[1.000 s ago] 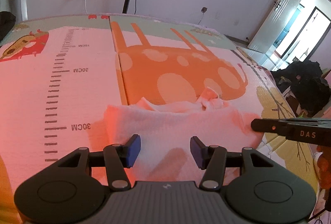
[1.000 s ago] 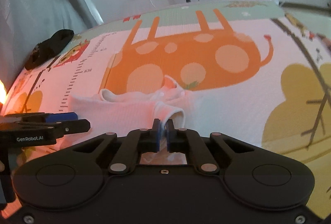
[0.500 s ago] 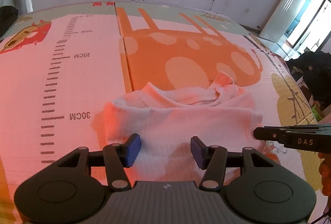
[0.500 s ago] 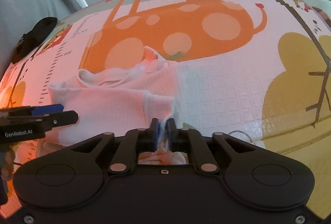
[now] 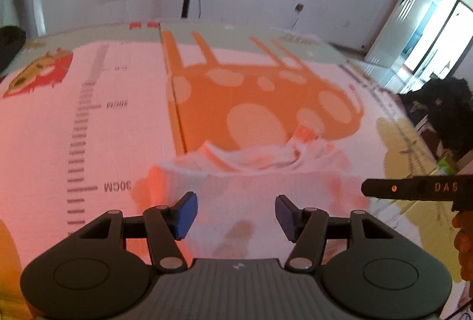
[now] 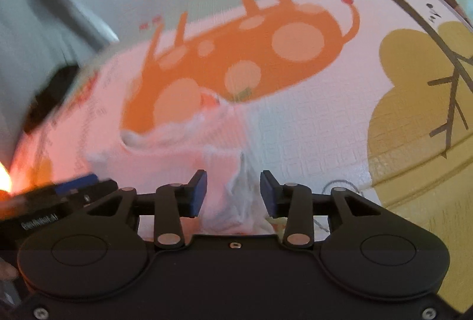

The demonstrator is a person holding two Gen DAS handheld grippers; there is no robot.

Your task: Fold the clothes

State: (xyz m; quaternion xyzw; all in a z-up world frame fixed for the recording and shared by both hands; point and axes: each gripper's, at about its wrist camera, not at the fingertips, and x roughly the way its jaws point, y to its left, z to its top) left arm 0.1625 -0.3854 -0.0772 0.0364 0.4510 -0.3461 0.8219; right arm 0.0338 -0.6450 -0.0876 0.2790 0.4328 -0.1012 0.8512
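Note:
A small white garment [image 5: 254, 181] lies partly folded on the play mat [image 5: 88, 142], its collar end bunched toward the far side. My left gripper [image 5: 235, 213] is open and empty just above the garment's near edge. My right gripper [image 6: 232, 191] is open, with a raised fold of the garment [image 6: 239, 192] standing loose between its fingers. The right gripper's side also shows in the left wrist view [image 5: 414, 188], at the garment's right edge. The left gripper's tip shows in the right wrist view [image 6: 74, 187], at the garment's left.
The mat carries an orange spotted animal print [image 5: 260, 101] and a printed ruler [image 5: 85, 142]. A dark pile [image 5: 443, 110] sits off the mat at right, near an open door [image 5: 434, 24]. A dark cloth [image 6: 50, 95] lies at the mat's far left corner.
My right gripper was shut on the garment's fold and has opened, letting it go. The garment's right part now lies folded over the body. My left gripper stayed open.

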